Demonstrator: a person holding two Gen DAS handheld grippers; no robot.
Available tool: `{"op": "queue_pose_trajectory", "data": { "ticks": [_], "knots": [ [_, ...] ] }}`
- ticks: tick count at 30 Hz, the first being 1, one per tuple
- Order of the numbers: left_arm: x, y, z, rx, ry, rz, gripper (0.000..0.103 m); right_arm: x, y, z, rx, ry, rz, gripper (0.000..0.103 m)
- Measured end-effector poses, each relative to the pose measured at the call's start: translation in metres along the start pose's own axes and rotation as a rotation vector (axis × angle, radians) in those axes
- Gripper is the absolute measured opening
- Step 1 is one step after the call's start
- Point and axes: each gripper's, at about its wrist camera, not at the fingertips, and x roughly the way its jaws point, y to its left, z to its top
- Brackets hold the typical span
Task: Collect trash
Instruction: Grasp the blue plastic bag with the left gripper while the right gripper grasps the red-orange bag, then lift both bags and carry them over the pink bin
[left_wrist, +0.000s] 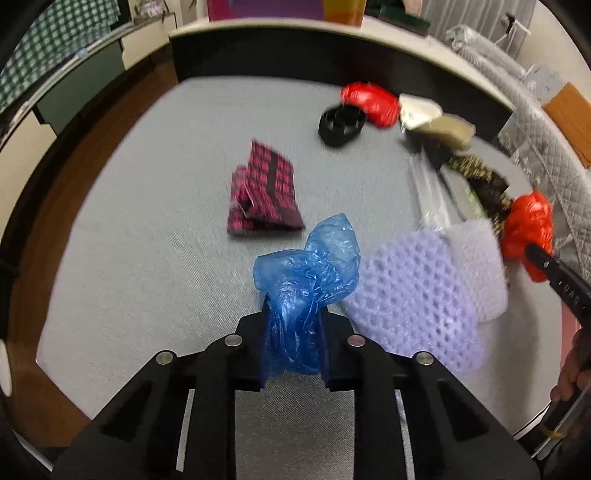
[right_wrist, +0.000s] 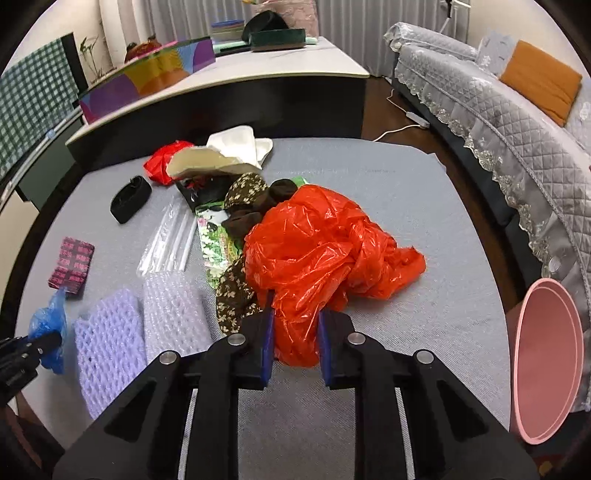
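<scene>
A crumpled blue plastic bag (left_wrist: 310, 273) lies on the grey tabletop (left_wrist: 147, 258), and my left gripper (left_wrist: 294, 314) is shut on its near end. In the right wrist view the same blue plastic bag (right_wrist: 50, 325) shows at the far left, pinched by the left gripper's fingers (right_wrist: 46, 341). A large crumpled orange plastic bag (right_wrist: 321, 254) lies mid-table, with my right gripper (right_wrist: 296, 317) shut on its near edge. From the left wrist view, the orange plastic bag (left_wrist: 528, 229) and the right gripper's finger (left_wrist: 554, 273) sit at the right edge.
Other litter on the table: purple foam netting (right_wrist: 107, 350), bubble wrap (right_wrist: 171, 314), a pink patterned packet (left_wrist: 262, 192), clear straws (right_wrist: 170, 236), a black holder (left_wrist: 341, 123), a red bag (left_wrist: 371, 101), floral cloth (right_wrist: 236, 295). A pink bin (right_wrist: 546, 362) stands at the right, a sofa (right_wrist: 498, 122) beyond.
</scene>
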Motion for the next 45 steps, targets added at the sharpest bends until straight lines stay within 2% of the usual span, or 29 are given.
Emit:
{"op": "queue_pose_trajectory", "data": {
  "ticks": [6, 12, 16, 25, 35, 45],
  "knots": [
    [-0.038, -0.003, -0.002, 0.019, -0.061, -0.027, 0.020, -0.038, -0.002, 0.004, -0.020, -0.068, 0.020, 0.019],
    [-0.086, -0.010, -0.011, 0.048, -0.096, -0.048, 0.020, -0.114, 0.006, -0.001, -0.081, -0.154, 0.085, 0.019],
    [-0.120, -0.017, -0.024, 0.073, -0.120, -0.075, 0.020, -0.158, 0.007, -0.021, -0.117, -0.163, 0.117, 0.019],
    [-0.174, -0.025, -0.078, 0.141, -0.150, -0.116, 0.020, -0.220, 0.008, -0.079, -0.173, -0.157, 0.153, 0.019],
    [-0.205, -0.031, -0.118, 0.189, -0.187, -0.106, 0.020, -0.262, 0.014, -0.137, -0.199, -0.158, 0.177, 0.019],
    [-0.219, -0.043, -0.133, 0.212, -0.214, -0.114, 0.020, -0.280, 0.011, -0.152, -0.192, -0.175, 0.184, 0.020]
  ]
}}
